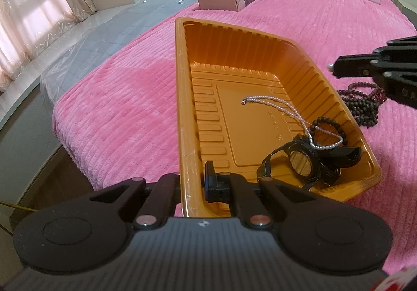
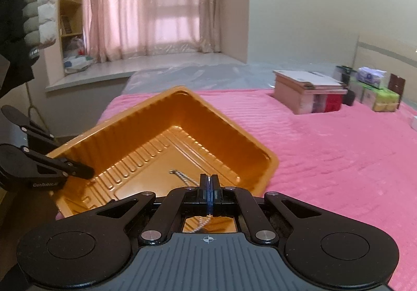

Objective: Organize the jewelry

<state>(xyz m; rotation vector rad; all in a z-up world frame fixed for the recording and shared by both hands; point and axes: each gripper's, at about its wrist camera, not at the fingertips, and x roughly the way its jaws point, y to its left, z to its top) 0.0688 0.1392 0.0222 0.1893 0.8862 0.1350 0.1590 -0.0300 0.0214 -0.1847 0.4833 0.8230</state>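
I see the pink blanket (image 1: 125,108) spread over the bed, and it gives a soft ground, so the small pieces do not roll away. On it stands the orange tray (image 1: 182,82), the place where I collect the jewelry. My left gripper (image 1: 191,186) pinches the near-left rim of this tray, 1 finger outside and 1 inside the wall. I judge this hold is there to keep the light tray steady while the other tool works.

My right gripper (image 2: 208,186) has its pads pressed together above the near edge of the tray. From the left wrist view a small pearl-like thing shows at its tip, but I cannot tell surely what it holds.

In the near-right corner of the tray lie the black watch (image 1: 302,160), a dark bead bracelet (image 1: 329,124) and the pearl necklace (image 1: 286,108), which stretches toward the middle of the floor. The dark bead strands (image 1: 362,105) wait on the blanket, just right of the tray, so I think the task is partly done.
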